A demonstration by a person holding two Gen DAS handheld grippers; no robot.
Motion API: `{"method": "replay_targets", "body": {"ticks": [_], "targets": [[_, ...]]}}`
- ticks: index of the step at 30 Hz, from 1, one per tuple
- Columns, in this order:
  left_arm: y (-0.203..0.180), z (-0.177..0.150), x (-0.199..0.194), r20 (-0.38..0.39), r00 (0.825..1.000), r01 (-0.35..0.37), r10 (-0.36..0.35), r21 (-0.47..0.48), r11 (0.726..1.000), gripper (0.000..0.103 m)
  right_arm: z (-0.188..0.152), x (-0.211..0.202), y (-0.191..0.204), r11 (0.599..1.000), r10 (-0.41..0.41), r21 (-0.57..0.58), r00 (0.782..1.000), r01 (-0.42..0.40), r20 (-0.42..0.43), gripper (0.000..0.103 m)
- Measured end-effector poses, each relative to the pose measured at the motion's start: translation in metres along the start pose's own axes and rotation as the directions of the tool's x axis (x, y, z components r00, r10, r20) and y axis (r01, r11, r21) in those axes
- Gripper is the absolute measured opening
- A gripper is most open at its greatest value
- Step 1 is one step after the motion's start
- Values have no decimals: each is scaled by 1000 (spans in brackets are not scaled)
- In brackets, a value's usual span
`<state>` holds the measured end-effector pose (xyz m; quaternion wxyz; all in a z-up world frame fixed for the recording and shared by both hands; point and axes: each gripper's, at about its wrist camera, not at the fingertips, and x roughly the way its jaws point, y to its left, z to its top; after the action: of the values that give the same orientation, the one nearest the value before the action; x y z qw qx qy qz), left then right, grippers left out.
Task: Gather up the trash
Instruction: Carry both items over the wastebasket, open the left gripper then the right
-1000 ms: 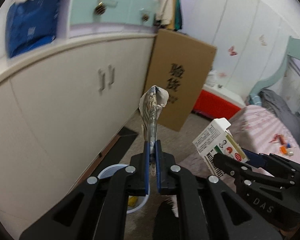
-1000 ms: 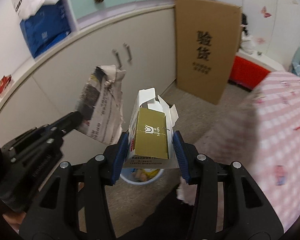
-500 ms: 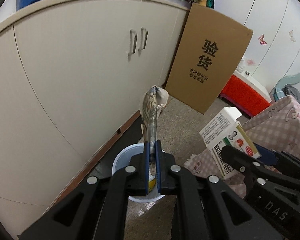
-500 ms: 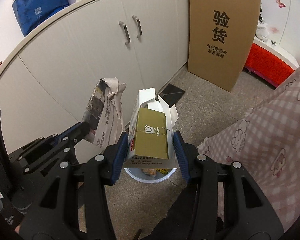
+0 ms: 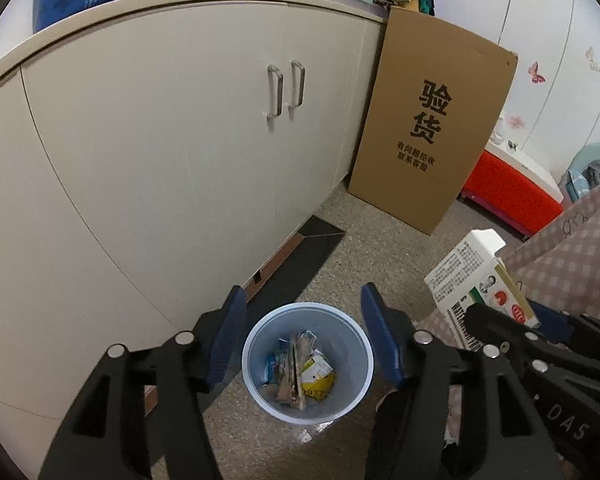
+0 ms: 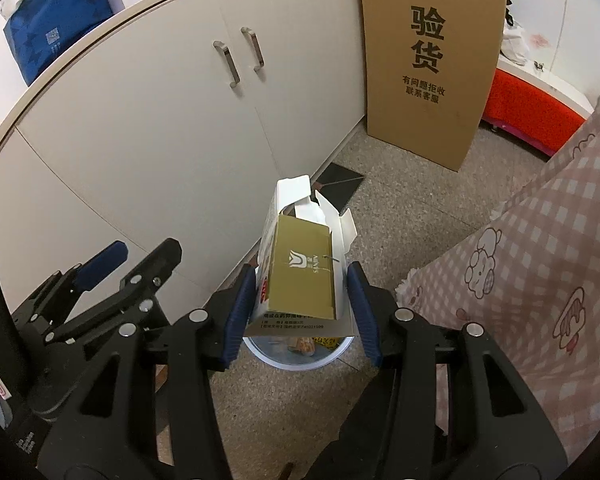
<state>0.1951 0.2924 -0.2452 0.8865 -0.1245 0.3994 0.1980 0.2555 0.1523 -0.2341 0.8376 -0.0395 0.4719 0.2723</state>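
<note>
While the left tongs point(image 5: 302, 338) hang spread and empty over the bin point(image 5: 260, 392), the right tongs point(image 6: 300, 300) pinch an opened carton point(image 6: 300, 276) above its rim — released off-centre, the light box could clip the edge and tumble onto the floor point(image 6: 412, 216).

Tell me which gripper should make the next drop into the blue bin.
Right. The right gripper is shut on the carton directly above the trash bin, while the left gripper is open and empty.

Torn carton point(image 6: 304, 268) upright, trash-filled bin point(image 5: 307, 364)
</note>
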Motion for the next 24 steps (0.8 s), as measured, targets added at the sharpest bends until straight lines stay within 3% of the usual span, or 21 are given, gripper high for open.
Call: {"method": "replay_targets", "body": {"ticks": [6,24], "targets": [[2,-1,-6,8,1000,-20,20,0,1000,69,-2,-2,-1,1000,3,0,1000,-3,-3,47],[17,-3,-14,-22,999,-35,34,-25,999,75,3,-9,8,1000,17,-18,1000,-17,22,47]]}}
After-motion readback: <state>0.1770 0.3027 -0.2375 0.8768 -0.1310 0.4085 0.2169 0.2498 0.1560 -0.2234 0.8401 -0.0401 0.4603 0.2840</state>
